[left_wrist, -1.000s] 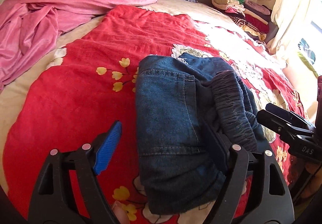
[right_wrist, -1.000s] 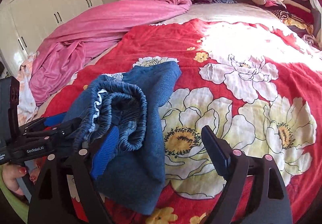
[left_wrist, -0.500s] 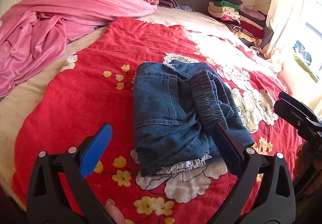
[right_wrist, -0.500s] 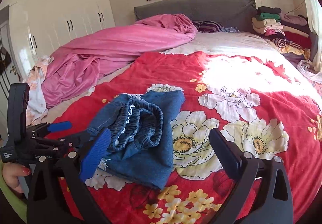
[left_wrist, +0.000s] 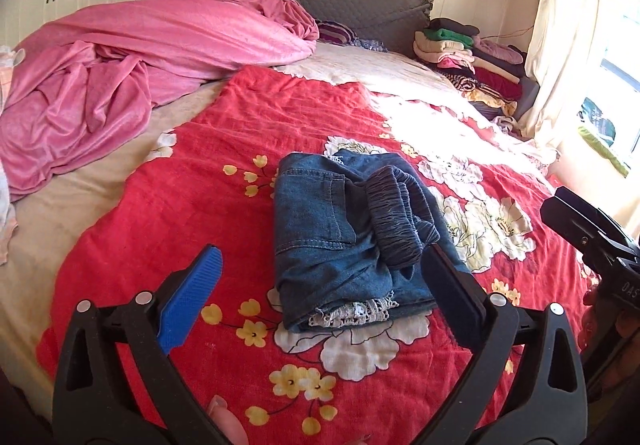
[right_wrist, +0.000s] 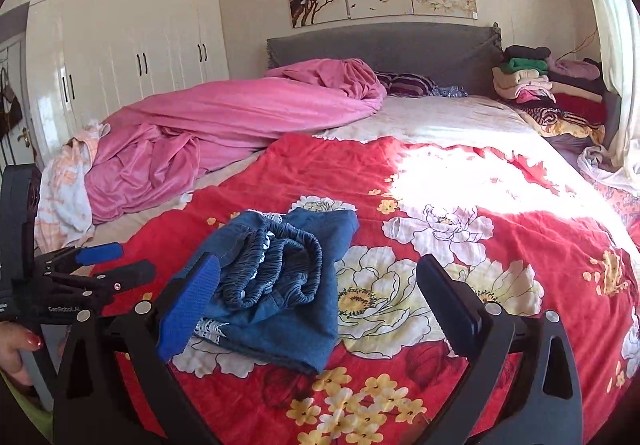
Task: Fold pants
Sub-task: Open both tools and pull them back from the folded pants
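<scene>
Pink blanket [left_wrist: 132, 57] is heaped along the bed's left edge. Folded denim pants [left_wrist: 352, 245] lie on the red floral bedspread [left_wrist: 168, 213] near the bed's near edge. Left gripper [left_wrist: 320, 293] and right gripper [right_wrist: 316, 297] hover apart from the pants, fingers spread wide, grasping nothing.

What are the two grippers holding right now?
Nothing. The left gripper and the right gripper are both open and empty, and the folded blue denim pants lie by themselves on the red flowered blanket.
</scene>
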The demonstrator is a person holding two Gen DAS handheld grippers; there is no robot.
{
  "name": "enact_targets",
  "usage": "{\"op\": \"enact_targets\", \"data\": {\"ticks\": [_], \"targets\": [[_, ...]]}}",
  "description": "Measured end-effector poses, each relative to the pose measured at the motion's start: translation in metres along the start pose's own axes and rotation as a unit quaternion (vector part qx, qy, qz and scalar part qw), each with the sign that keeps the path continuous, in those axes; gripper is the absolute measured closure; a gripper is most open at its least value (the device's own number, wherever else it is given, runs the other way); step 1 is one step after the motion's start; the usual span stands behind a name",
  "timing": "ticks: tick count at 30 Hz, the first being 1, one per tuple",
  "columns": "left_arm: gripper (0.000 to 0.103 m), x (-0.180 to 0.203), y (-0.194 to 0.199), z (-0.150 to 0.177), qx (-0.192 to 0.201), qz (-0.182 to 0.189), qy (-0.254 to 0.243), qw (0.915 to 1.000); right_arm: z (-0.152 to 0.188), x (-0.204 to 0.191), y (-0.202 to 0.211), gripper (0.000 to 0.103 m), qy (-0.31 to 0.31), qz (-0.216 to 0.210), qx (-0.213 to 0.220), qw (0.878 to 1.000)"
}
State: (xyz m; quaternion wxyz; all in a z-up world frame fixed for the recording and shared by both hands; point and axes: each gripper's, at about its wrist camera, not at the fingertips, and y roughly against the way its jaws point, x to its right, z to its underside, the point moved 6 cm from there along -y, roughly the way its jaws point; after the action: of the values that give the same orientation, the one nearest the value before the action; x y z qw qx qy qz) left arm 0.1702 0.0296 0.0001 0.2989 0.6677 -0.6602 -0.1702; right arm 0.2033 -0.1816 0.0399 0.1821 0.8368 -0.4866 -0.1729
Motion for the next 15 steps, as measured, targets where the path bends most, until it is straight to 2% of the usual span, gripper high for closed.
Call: {"op": "enact_targets", "data": {"ticks": [9, 15], "targets": [[0.010, 0.007, 0.024, 0.009, 0.018, -0.002, -0.005, 0.9998, 0.009, -0.002, 0.025, 0.005, -0.003, 0.004, 0.011, 1.000], [0.010, 0.009, 0.036, 0.026, 0.007, 0.007, 0.003, 0.9999, 0.020, -0.003, 0.043, 0.005, 0.002, 0.007, 0.007, 1.000]]}}
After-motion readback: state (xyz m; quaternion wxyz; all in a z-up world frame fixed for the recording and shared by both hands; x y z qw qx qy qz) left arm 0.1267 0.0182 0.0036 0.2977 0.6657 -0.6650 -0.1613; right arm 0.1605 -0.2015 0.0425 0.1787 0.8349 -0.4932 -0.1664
